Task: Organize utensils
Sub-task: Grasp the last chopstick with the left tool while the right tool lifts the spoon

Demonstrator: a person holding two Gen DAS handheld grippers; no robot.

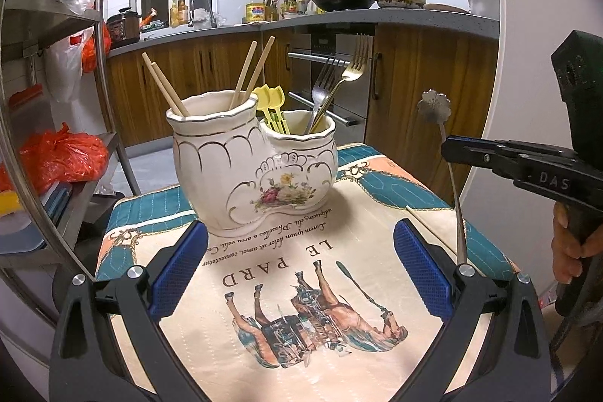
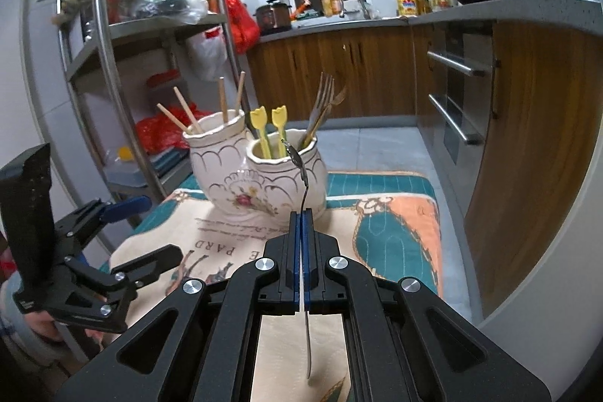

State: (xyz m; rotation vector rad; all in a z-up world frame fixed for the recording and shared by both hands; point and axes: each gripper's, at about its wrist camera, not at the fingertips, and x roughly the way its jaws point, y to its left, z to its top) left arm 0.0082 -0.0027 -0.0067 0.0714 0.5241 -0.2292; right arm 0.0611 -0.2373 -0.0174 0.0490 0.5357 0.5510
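Right tool clamps a thin, curved silver utensil with flower-shaped end; left tool gapes.

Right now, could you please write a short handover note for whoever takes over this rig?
Left claw: open, empty, low over the printed cloth in front of the ceramic holder.
Right claw: shut on the thin metal utensil with a flower-shaped end, held upright to the right of the holder.
Done: chopsticks stand in the holder's taller pot; yellow picks and forks in the shorter pot.
Left: place the held utensil in the holder, probably the shorter pot. One thin stick lies on the cloth, not yet put away.
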